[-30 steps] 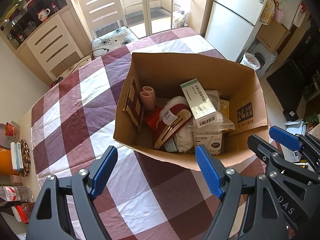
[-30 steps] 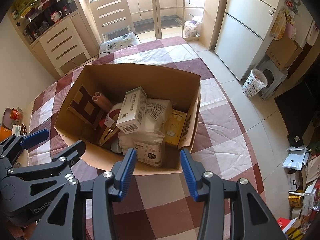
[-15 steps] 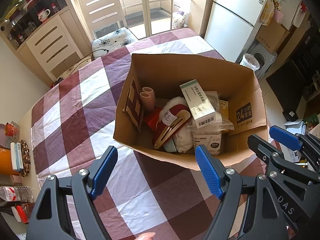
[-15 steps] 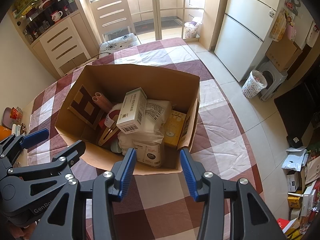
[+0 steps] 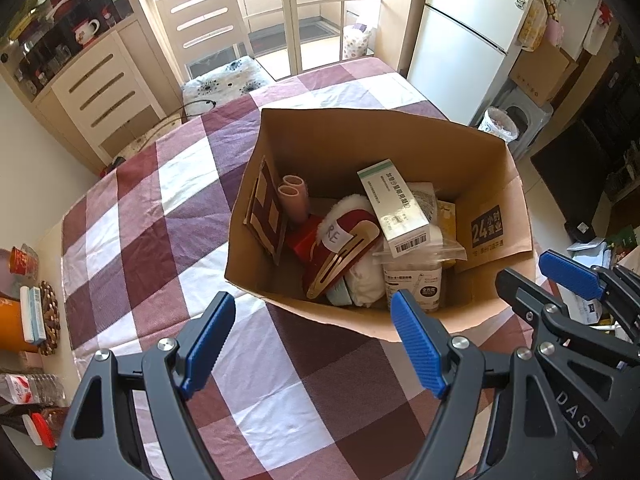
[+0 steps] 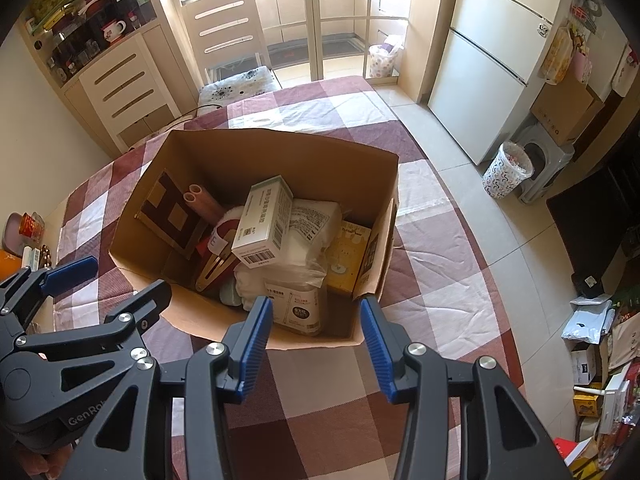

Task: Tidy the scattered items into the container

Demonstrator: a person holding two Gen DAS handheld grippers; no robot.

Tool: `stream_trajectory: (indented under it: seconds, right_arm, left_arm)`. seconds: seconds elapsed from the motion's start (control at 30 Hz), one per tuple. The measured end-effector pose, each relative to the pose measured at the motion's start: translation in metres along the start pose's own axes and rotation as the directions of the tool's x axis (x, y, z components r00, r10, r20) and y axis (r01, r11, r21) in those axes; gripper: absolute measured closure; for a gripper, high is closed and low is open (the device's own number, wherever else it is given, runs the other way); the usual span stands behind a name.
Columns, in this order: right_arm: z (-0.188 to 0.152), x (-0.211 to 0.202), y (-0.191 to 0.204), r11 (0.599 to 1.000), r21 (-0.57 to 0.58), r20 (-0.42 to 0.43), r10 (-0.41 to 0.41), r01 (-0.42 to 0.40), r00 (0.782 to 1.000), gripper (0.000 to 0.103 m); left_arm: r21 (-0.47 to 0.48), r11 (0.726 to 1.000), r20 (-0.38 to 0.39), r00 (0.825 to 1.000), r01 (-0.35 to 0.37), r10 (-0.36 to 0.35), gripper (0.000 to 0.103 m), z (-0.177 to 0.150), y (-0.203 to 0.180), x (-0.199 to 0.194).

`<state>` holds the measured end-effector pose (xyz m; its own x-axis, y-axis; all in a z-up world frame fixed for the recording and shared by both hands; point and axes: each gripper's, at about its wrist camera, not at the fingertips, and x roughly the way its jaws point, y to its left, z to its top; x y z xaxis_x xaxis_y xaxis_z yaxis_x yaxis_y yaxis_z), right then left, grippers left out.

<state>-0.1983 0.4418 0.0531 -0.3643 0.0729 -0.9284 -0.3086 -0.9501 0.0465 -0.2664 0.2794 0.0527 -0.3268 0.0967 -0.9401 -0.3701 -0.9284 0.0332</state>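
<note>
An open cardboard box (image 5: 372,136) (image 6: 280,148) stands on the checked tablecloth. In it lie a white medicine carton (image 5: 394,204) (image 6: 264,220), a gold hair clip (image 5: 340,260) on a red and white fluffy thing (image 5: 348,220), two pink tubes (image 5: 294,198), a brown patterned card (image 5: 266,214), a bagged white pack (image 6: 308,236) and a yellow box (image 6: 348,256). My left gripper (image 5: 310,342) is open and empty above the cloth in front of the box. My right gripper (image 6: 316,338) is open and empty at the box's near wall; it also shows in the left wrist view (image 5: 536,276).
The checked table (image 5: 140,224) has an orange container (image 5: 12,326) and a round mat (image 5: 50,320) at its left edge. A chair (image 6: 228,36) and drawers (image 6: 124,88) stand behind the table. A fridge (image 6: 492,64) and a bin (image 6: 506,170) stand to the right.
</note>
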Motion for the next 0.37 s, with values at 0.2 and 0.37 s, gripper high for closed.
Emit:
stream_trajectory:
  seconds: [0.2,0.37]
  right_arm:
    - [-0.0004,-0.0003,0.0001,1.000,-0.002,0.001,0.003,-0.003,1.000,0.056]
    - [-0.0009,0.0000,-0.0003,1.000,-0.004,0.001,0.003,-0.003,1.000,0.056]
  left_arm:
    - [0.002,1.000,0.019,1.000,0.005,-0.005,0.022,-0.0013,0.0001,-0.0009]
    - [0.008,1.000,0.021,1.000,0.000,0.000,0.022,-0.0013,-0.0015,-0.0020]
